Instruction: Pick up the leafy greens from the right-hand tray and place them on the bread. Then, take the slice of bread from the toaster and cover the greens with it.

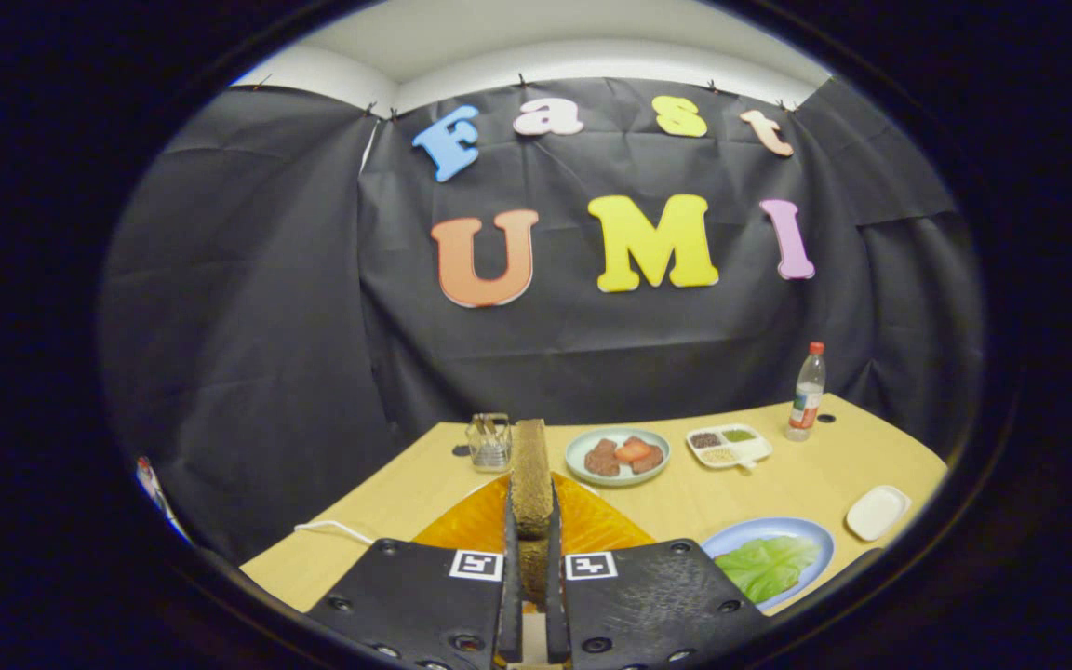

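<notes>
The fingers point(530, 558) and the bread slice point(530, 479) pressed edge-on between them hide the middle of the orange plate point(592, 521) beneath. Right of that plate, the lettuce point(764, 566) is partly covered. The compartment dish point(727, 445) holds contents too small to identify.

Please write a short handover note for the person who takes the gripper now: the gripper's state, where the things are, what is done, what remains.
Gripper: shut on the bread slice, held upright on edge between the fingers, above the orange plate.
Leafy greens: still on the blue plate, to the right of the fingers.
Toaster: beyond the slice, on the table. I cannot tell whether it holds bread.
Done: a slice is in hand.
Left: the greens are not yet on any bread; covering them comes after. The plate under the fingers is mostly hidden.
</notes>
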`<state>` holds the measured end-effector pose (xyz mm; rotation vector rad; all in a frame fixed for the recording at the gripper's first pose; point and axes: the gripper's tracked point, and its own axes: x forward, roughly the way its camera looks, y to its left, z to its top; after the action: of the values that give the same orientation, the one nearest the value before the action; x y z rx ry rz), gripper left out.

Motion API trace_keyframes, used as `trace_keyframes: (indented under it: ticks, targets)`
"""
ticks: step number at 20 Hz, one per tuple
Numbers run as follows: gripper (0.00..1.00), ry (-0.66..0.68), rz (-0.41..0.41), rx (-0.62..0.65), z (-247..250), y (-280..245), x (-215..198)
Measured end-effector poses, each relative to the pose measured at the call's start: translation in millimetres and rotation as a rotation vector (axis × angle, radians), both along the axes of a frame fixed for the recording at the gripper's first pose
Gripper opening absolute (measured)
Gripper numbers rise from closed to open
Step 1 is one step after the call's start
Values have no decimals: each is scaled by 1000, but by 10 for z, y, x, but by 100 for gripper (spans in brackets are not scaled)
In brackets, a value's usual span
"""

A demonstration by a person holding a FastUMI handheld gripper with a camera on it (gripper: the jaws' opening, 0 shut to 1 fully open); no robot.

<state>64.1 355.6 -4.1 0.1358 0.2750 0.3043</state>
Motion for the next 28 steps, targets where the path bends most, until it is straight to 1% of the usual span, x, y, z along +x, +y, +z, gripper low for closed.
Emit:
trace_keyframes:
  ticks: [2,4,8,9,12,14,16,22,25,28]
  targets:
    - [10,-20,6,50,188,-101,-99]
    - [10,-49,-6,79,389,-315,-124]
    - [9,-71,-28,140,453,-776,-123]
    - [10,-68,-50,144,416,-930,-93]
    - [10,-38,-100,148,208,-1354,-21]
    - [10,-25,-152,112,24,-1687,28]
    - [10,6,-179,92,-213,-1884,71]
    - [10,111,-154,105,-862,-1879,154]
    - [10,164,-150,143,-1129,-1820,165]
    - [10,187,-159,196,-1277,-1838,164]
